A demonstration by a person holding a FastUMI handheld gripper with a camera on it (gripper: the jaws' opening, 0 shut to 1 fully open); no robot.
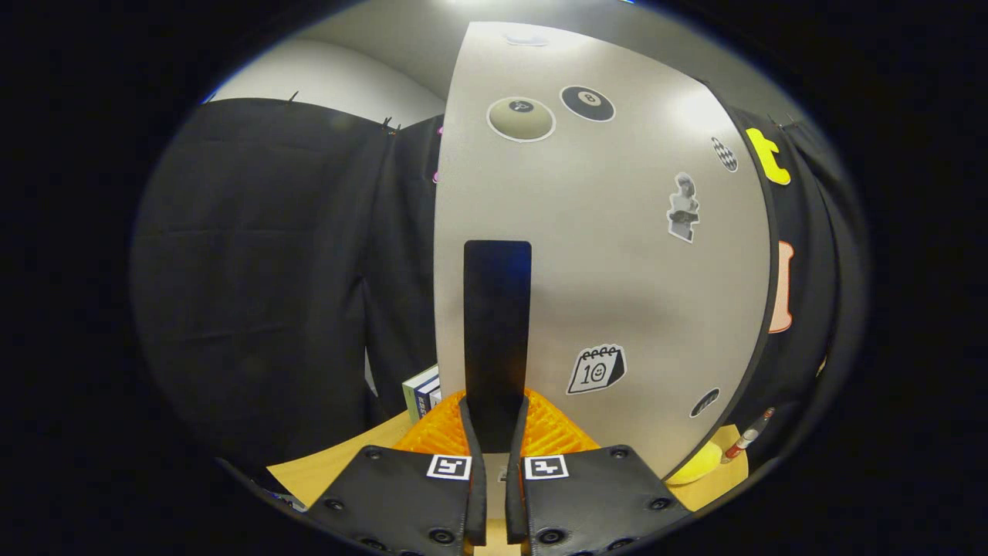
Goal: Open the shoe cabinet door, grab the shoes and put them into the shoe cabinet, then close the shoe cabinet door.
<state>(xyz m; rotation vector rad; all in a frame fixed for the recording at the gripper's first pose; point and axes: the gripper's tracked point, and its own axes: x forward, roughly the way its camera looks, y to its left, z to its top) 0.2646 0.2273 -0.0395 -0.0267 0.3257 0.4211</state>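
The pale grey flat cabinet door (pixel 617 255) stands upright just ahead of the gripper (pixel 495 432) and carries several stickers: two round ball stickers near its top, a small figure sticker at its right side, and a calendar sticker low down. On the door there is a tall black flat handle (pixel 497 332); its long axis runs vertical, and its lower end goes down between the fingers (pixel 469 440). The fingers are drawn close together on both sides of this handle and seem to clench it, with only a narrow gap between them. Behind the fingers, an orange ribbed object (pixel 556 432) lies on the light wooden desk (pixel 340 463). To the left, beside the door's edge, some upright books (pixel 421 390) stand on the desk. To the right, under the door's lower corner, I see a yellow round object (pixel 698 465) and a red and white marker pen (pixel 747 439).
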